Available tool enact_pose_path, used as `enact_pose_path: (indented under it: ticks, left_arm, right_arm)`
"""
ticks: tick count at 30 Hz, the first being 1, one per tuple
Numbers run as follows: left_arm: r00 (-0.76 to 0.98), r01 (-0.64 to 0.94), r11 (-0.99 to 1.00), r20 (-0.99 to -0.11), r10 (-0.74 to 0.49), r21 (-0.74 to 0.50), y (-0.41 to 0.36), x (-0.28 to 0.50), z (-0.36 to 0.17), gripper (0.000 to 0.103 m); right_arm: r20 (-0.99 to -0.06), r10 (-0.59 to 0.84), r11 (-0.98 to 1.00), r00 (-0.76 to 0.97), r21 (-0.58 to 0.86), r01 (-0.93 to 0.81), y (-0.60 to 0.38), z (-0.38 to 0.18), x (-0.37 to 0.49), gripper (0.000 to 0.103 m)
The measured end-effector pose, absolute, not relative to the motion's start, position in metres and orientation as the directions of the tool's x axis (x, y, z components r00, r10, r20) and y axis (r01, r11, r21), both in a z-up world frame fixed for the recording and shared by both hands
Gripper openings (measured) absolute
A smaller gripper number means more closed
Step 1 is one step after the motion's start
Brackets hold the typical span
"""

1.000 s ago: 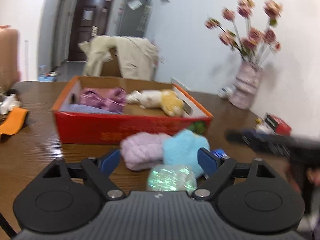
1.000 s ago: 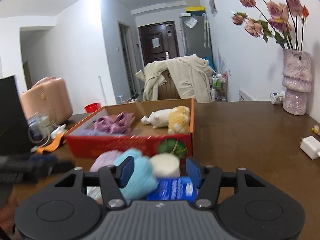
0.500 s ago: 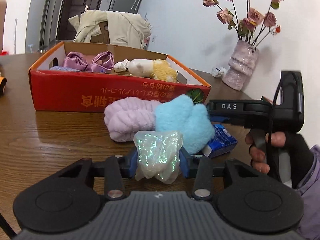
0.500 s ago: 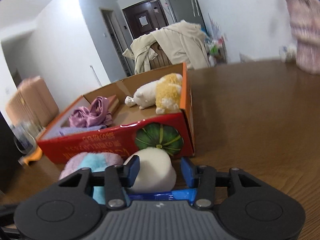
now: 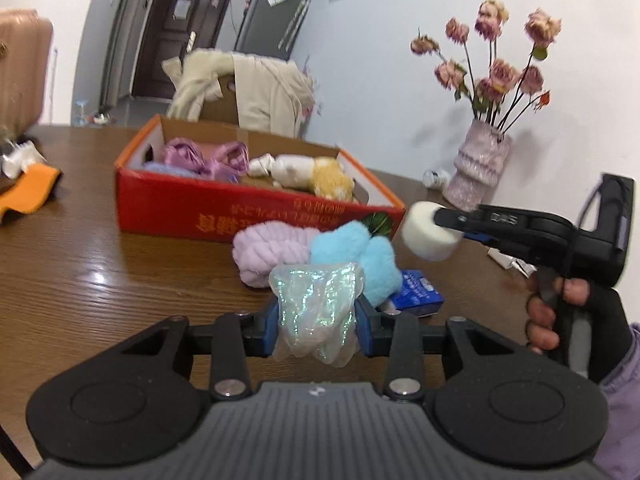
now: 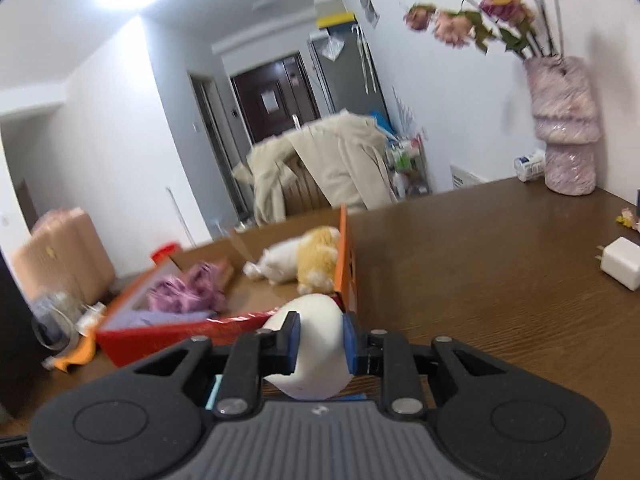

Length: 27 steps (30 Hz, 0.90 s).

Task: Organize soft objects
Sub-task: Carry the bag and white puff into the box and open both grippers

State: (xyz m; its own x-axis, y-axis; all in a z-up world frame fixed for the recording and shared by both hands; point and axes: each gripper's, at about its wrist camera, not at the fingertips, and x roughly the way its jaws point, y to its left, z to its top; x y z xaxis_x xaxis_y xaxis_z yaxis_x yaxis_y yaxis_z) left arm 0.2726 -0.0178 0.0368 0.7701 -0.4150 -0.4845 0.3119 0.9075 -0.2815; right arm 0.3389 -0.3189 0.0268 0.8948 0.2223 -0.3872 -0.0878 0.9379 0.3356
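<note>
Brown wood table [image 5: 80, 280], one red box [image 5: 168, 208] mid-frame holding three soft things. Two fluffy pieces lie centre frame: lilac scrunchie [image 5: 272, 248], blue plush [image 5: 356, 256]. Left gripper [image 5: 316, 320] squeezes one shiny pouch [image 5: 316, 308], probably slippery, grab mid-body. Right gripper [image 6: 318, 344] clamps one white sponge [image 6: 316, 344], likely light and squishy.

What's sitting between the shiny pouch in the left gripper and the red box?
In the left wrist view, a lilac scrunchie and a blue plush lie side by side between the shiny pouch and the red box.
</note>
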Motion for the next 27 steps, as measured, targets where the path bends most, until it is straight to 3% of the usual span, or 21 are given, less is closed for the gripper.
enact_pose_path:
  ticks: [7, 13, 18, 24, 27]
  left_arm:
    - [0.812, 0.332, 0.913, -0.420, -0.404, -0.235, -0.019, 0.269, 0.073, 0.038]
    - [0.805, 0.392, 0.894, -0.389, -0.448, -0.218, -0.022, 0.356, 0.125, 0.038]
    - [0.769, 0.342, 0.916, -0.498, -0.401, -0.210, -0.044, 0.487, 0.134, 0.038]
    - [0.663, 0.272, 0.940, -0.669, -0.337, -0.204, -0.067, 0.618, 0.084, 0.039]
    - [0.649, 0.212, 0.972, -0.728, -0.220, -0.105, -0.076, 0.647, 0.055, 0.045]
  right_arm:
    - [-0.352, 0.319, 0.921, 0.880, 0.335, -0.200, -0.310, 0.047, 0.312, 0.022]
    - [-0.352, 0.372, 0.914, 0.859, 0.302, -0.271, -0.299, 0.073, 0.360, 0.022]
    - [-0.477, 0.421, 0.902, 0.771, 0.310, -0.301, -0.276, 0.078, 0.463, 0.022]
    - [-0.657, 0.320, 0.942, 0.683, 0.140, -0.306, -0.216, 0.056, 0.566, 0.022]
    - [-0.717, 0.287, 0.947, 0.635, 0.113, -0.300, -0.194, 0.038, 0.600, 0.022]
